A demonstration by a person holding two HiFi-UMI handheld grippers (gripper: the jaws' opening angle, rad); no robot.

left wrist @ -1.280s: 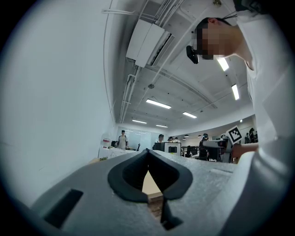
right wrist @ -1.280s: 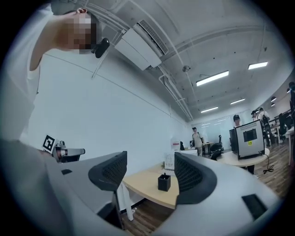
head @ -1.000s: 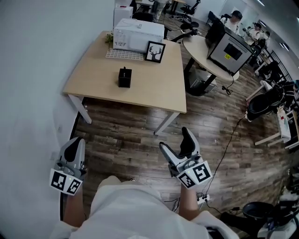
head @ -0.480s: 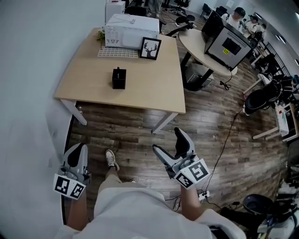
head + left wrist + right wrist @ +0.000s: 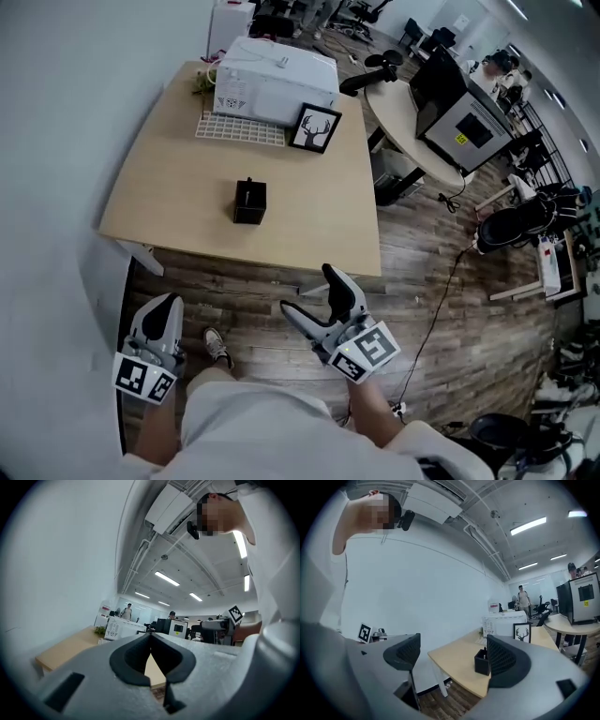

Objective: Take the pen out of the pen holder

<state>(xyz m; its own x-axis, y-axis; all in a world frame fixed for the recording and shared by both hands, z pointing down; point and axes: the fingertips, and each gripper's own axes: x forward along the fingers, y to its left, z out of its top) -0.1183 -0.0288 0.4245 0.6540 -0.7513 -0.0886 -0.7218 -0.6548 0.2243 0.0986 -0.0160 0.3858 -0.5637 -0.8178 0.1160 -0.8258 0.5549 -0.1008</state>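
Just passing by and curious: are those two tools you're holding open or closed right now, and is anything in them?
Left tool: closed, empty.
Right tool: open, empty.

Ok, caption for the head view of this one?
Person stands short of the table, left gripper shut, right gripper open, both empty; black pen holder sits mid-table beyond them.

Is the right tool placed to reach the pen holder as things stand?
Probably not yet: the right tool hangs open over the floor, short of the table edge and apart from the pen holder. Nothing stands between them, so stepping closer should do.
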